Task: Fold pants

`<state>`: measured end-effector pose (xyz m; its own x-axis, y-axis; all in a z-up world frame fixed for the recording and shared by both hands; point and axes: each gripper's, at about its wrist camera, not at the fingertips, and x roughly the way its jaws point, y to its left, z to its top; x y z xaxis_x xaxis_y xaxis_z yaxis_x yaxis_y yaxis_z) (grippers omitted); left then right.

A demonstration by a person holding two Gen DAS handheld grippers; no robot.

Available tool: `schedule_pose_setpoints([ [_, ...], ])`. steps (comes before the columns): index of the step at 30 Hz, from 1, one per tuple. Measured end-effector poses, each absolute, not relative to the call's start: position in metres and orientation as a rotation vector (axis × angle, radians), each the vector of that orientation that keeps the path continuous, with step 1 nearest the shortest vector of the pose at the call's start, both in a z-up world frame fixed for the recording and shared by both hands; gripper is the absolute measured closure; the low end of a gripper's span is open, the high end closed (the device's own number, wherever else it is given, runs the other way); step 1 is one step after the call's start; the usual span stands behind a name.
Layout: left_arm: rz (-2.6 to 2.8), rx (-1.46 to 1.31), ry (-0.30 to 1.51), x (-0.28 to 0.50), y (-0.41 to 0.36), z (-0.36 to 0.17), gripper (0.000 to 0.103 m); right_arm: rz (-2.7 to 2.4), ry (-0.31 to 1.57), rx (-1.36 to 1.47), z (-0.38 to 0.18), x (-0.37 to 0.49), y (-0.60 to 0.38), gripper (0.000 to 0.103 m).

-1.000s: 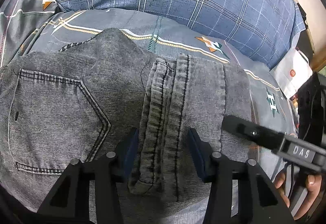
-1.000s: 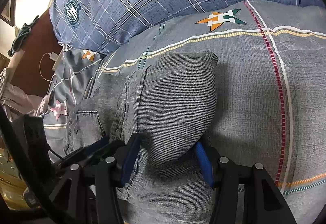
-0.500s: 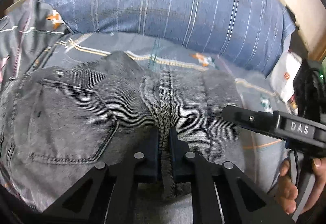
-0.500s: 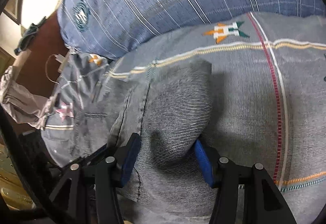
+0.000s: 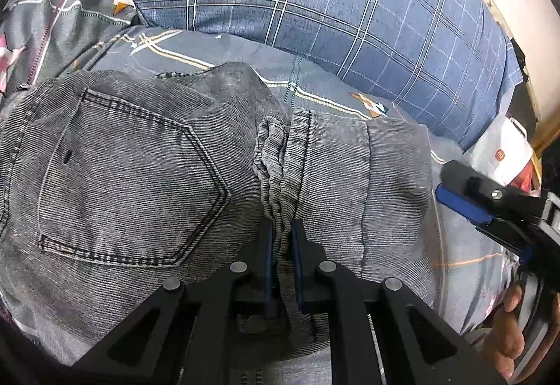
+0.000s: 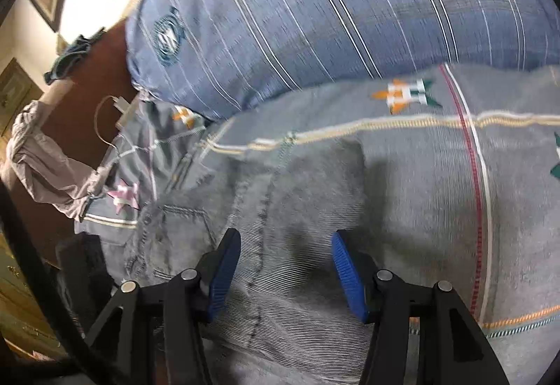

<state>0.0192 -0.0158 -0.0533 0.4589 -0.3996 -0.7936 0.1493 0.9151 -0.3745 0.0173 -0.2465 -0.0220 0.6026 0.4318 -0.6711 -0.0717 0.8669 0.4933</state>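
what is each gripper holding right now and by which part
The left gripper is shut on the grey jeans, pinching the bunched hems. The right gripper is open; nothing is held.

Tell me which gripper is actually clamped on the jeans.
The left gripper: its pads pinch the bunched seam of the grey jeans. The right gripper stands open, denim between its pads unpinched.

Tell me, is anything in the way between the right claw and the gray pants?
Nothing visible. The right gripper has its jaws open right over the gray pants, with only pants fabric between them. The left gripper is already shut on the bunched seam.
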Motion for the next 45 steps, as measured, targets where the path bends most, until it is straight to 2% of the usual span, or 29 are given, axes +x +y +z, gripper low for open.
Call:
schedule_pose_setpoints([
  [8, -0.342, -0.308, 1.062, 0.026, -0.015, -0.064, 0.085, 0.358, 0.925, 0.452, -0.024, 0.041, -0.227, 0.045],
  [10, -0.342, -0.290, 1.049, 0.024, -0.016, -0.062, 0.088, 0.312, 0.958, 0.454, -0.030, 0.055, -0.230, 0.046],
  [12, -0.351, -0.281, 1.012, 0.018, -0.017, -0.053, 0.093, 0.293, 0.983, 0.502, -0.038, 0.067, -0.239, 0.061],
  [16, -0.353, -0.255, 0.917, 0.006, -0.016, -0.031, 0.094, 0.263, 0.957, 0.559, -0.037, 0.079, -0.261, 0.062],
  [19, -0.300, -0.199, 1.004, 0.016, -0.023, -0.054, 0.093, 0.277, 0.985, 0.596, -0.050, 0.091, -0.265, 0.061],
  [22, -0.311, -0.209, 1.033, 0.020, -0.024, -0.064, 0.090, 0.296, 0.995, 0.624, -0.060, 0.090, -0.261, 0.062],
  [24, -0.337, -0.256, 1.033, 0.021, -0.018, -0.061, 0.078, 0.299, 0.975, 0.641, -0.055, 0.084, -0.263, 0.061],
  [25, -0.345, -0.277, 1.029, 0.022, -0.015, -0.060, 0.076, 0.310, 0.963, 0.643, -0.050, 0.081, -0.264, 0.061],
  [30, -0.349, -0.282, 1.018, 0.021, -0.010, -0.063, 0.074, 0.247, 0.970, 0.638, -0.051, 0.078, -0.275, 0.061],
  [33, -0.343, -0.238, 0.978, 0.017, -0.014, -0.050, 0.073, 0.225, 1.017, 0.671, -0.071, 0.085, -0.279, 0.061],
  [35, -0.333, -0.205, 0.960, 0.017, -0.013, -0.042, 0.072, 0.233, 1.001, 0.681, -0.065, 0.081, -0.280, 0.061],
  [36, -0.324, -0.208, 0.957, 0.018, -0.011, -0.040, 0.066, 0.242, 0.985, 0.670, -0.059, 0.079, -0.281, 0.061],
  [38, -0.311, -0.229, 0.977, 0.024, -0.005, -0.039, 0.061, 0.233, 0.961, 0.630, -0.050, 0.078, -0.280, 0.059],
  [43, -0.324, -0.289, 0.976, 0.025, 0.011, -0.026, 0.059, 0.278, 0.980, 0.654, -0.046, 0.069, -0.271, 0.058],
  [44, -0.322, -0.300, 0.973, 0.025, 0.015, -0.024, 0.051, 0.284, 0.970, 0.627, -0.038, 0.065, -0.265, 0.047],
  [45, -0.312, -0.325, 0.965, 0.024, 0.023, -0.022, 0.043, 0.287, 0.958, 0.610, -0.032, 0.061, -0.261, 0.032],
])
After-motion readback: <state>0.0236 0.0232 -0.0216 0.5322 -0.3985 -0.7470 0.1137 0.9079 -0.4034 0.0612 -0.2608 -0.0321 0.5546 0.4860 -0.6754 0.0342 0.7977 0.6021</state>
